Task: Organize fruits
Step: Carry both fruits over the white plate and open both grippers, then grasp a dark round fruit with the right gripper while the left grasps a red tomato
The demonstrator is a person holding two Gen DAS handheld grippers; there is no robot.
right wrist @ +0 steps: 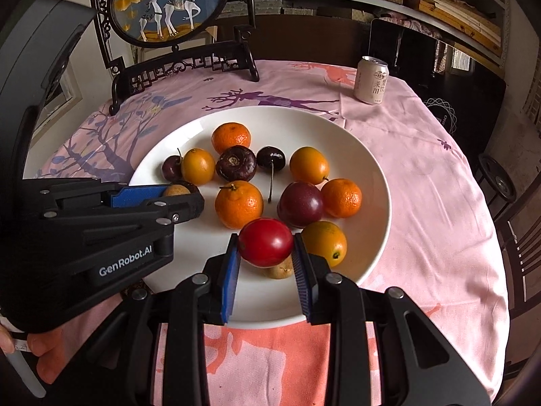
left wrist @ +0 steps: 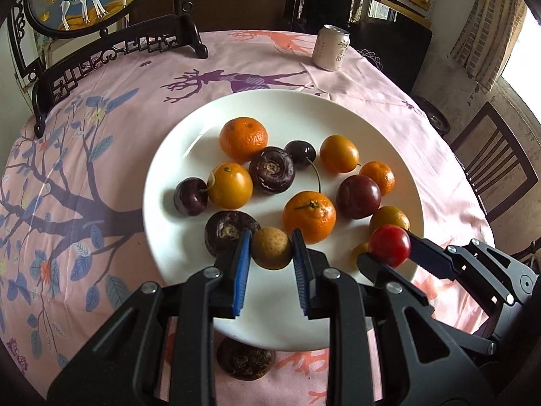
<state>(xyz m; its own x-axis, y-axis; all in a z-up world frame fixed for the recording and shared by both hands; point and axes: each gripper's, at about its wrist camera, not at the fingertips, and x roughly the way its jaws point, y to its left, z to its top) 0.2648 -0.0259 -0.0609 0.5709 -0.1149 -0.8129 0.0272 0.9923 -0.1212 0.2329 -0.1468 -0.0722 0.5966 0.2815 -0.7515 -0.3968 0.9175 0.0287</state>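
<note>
A round table under a pink cloth with printed deer and trees [left wrist: 389, 108] filled most of both views. At its far left edge stood a dark carved wooden stand holding an oval picture of white deer [right wrist: 169, 3]. A big round white plate [left wrist: 189, 135] sat in the middle of the cloth.

The left gripper [left wrist: 271, 247] was over the near side of the plate, and the right gripper [right wrist: 265, 248] was just to its right. A hand [right wrist: 44, 348] showed under the left gripper in the right wrist view.

A pale drink can [right wrist: 371, 80] stood at the far right of the table.

On the plate lay 3 bumpy orange tangerines, 1 of them [left wrist: 243, 138] at the far side, some smooth yellow-orange fruits, a dark purple plum [left wrist: 358, 196], dark brown water chestnuts and 2 dark cherries. Another dark brown water chestnut [left wrist: 245, 358] lay on the cloth just off the near rim.

The left gripper's blue pads squeezed a small round tan fruit [left wrist: 271, 248]. The right gripper's blue pads squeezed a small shiny red tomato [right wrist: 265, 242]. Both were held just above the near part of the plate.
</note>
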